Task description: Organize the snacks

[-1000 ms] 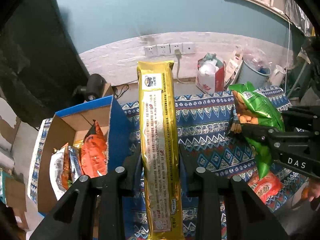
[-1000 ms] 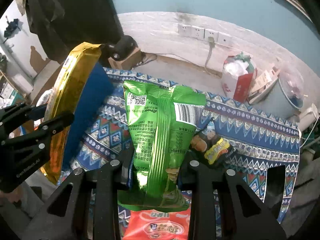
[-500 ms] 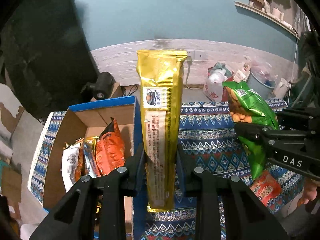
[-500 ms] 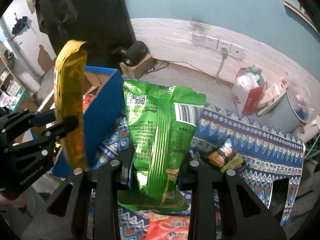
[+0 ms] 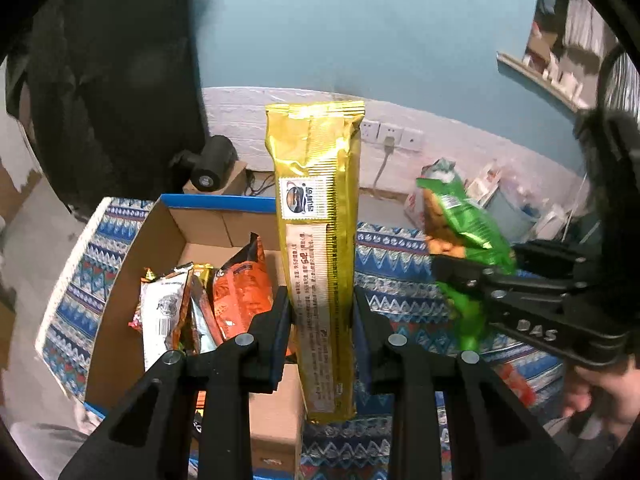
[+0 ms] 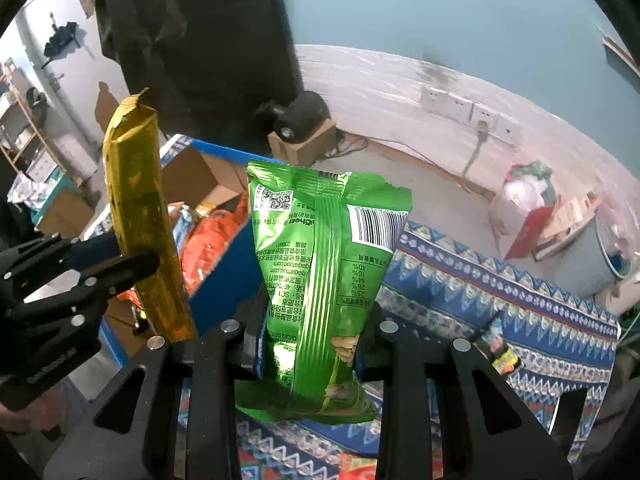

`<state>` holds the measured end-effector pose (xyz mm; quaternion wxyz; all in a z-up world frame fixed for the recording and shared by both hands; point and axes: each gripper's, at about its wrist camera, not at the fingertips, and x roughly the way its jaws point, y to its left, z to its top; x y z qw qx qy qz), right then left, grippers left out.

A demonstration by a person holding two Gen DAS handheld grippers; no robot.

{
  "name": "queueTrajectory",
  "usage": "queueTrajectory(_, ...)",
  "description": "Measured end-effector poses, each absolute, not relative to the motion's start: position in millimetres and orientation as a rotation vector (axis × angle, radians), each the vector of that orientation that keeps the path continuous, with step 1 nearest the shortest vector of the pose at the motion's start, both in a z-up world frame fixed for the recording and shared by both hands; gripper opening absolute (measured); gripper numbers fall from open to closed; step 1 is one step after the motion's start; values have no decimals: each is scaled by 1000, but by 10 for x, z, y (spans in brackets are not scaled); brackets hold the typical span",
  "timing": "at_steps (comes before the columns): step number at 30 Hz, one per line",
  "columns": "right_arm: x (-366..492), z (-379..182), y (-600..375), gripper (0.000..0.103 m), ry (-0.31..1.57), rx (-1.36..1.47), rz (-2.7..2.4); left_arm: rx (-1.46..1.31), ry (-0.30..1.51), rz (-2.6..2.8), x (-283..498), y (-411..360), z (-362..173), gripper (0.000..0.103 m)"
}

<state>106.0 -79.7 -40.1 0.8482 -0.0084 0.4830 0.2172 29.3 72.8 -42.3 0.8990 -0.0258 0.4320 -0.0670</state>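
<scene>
My left gripper is shut on a long gold snack pack held upright over the right edge of the open cardboard box; the pack also shows in the right wrist view. The box holds an orange bag and a white packet. My right gripper is shut on a green snack bag, held upright just right of the box's blue wall. The green bag also shows at the right of the left wrist view.
The box stands on a blue patterned cloth. A red packet and a small dark snack lie on the cloth. Beyond are a red-and-white bag, a black device on a small carton and wall sockets.
Both grippers have moved left toward the box with their packs. The gold pack has gone from over the cloth to the box's right edge, and more of the box interior shows.
</scene>
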Motion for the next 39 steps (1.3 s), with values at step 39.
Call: queueTrajectory(39, 1331, -498, 538, 29, 1040, -67, 628, -58, 970, 173, 392, 1925, -845, 62)
